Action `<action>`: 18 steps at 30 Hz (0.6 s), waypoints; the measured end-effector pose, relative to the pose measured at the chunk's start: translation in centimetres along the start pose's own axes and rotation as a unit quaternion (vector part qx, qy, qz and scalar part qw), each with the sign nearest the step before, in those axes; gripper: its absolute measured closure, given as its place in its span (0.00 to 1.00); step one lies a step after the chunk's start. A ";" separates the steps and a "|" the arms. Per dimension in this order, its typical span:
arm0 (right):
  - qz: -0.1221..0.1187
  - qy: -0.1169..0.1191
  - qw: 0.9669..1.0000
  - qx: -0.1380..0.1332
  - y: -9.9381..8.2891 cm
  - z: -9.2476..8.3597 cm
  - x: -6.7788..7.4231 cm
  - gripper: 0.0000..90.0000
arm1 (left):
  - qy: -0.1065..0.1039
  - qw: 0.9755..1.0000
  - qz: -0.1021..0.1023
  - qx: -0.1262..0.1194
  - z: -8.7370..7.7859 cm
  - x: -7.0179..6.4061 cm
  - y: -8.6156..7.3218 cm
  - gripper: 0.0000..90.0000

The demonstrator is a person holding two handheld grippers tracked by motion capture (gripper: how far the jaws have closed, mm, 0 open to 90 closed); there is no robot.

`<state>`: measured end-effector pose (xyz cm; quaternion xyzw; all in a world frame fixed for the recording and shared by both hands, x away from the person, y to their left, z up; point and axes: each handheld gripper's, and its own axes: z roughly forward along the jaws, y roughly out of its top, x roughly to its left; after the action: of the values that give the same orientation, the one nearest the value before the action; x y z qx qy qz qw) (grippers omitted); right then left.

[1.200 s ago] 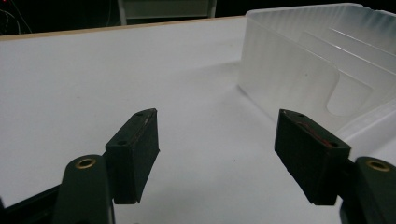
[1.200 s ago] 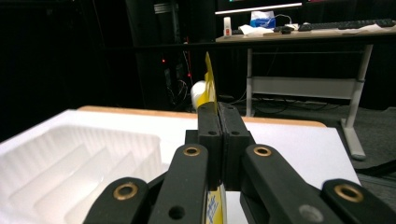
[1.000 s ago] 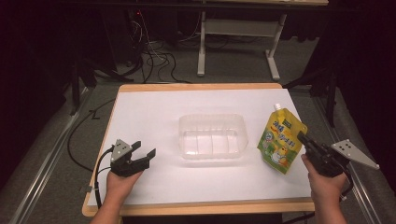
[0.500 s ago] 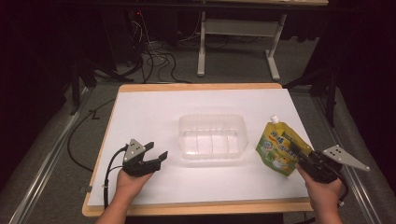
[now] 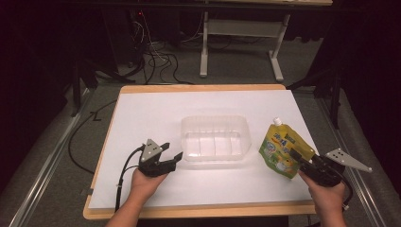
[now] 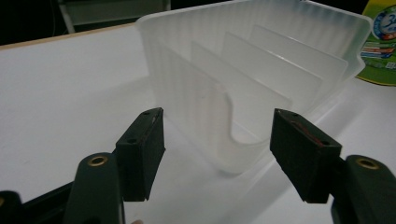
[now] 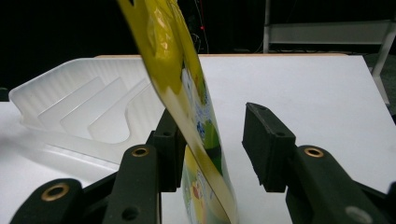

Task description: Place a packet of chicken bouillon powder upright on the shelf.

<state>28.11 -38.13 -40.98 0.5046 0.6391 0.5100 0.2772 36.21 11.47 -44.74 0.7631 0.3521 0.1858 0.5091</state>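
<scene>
Right gripper (image 5: 299,161) has just been opening its jaws; the green-yellow spout pouch (image 5: 280,150) sits between them, leaning on one pad, the other pad clear of it, so I read it as let go, not held. My right hand (image 5: 327,198) sits low at the table's near right edge, gripper pointing inward and slightly left.

Left gripper (image 5: 171,158) has just been closing a little, jaws moderately wide, nothing between them (the near corner of the tray sits just ahead of the pads in the left gripper view). Left hand (image 5: 144,182) is near the front edge, gripper aimed at that corner.

Pouch stands tilted on the white table (image 5: 142,118), just right of the clear divided tray (image 5: 215,124), mid-table.

My read: the release step. Next: back the right gripper off without tipping the pouch, steady the tray with the left.
</scene>
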 end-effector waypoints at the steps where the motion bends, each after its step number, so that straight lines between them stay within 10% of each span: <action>1: 0.001 0.001 1.000 -0.001 0.0 0.0 0.0 0.67 | 0.001 1.000 0.007 0.003 0.5 -0.5 0.1 0.41; 18: -0.007 0.006 1.000 -0.016 0.4 -0.8 0.7 0.87 | 0.060 0.998 -0.003 0.006 2.8 -1.8 0.4 0.82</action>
<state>27.34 -37.82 -40.27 0.4925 0.6360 0.5212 0.2852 36.91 8.27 -45.36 0.7523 0.3853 0.2280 0.4833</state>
